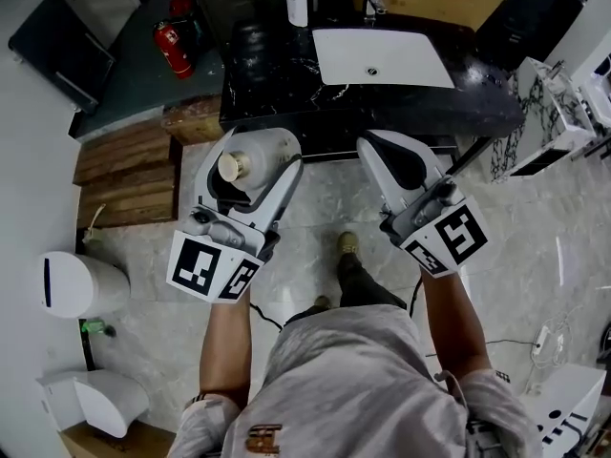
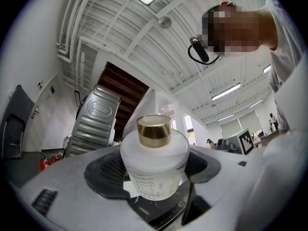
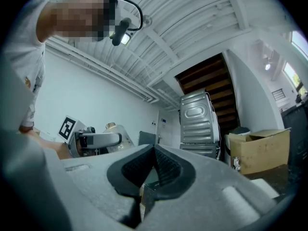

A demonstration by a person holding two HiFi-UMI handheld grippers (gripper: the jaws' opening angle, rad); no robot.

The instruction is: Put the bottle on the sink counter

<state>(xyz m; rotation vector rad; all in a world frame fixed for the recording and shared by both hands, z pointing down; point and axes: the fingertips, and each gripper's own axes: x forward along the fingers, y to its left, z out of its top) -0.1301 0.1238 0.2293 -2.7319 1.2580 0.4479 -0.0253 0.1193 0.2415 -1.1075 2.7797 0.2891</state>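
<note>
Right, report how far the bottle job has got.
Done: the bottle is gripped in the left hand-held gripper. In hand: it hangs over the floor, short of the black counter. Left: set it down beside the sink. The right hand-held gripper is shut, empty.

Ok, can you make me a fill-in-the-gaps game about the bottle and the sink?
The bottle in the left gripper has a ____ cap.
The right gripper holds ____.
The sink basin in the black counter is ____.
Missing words: gold, nothing, white.
</note>
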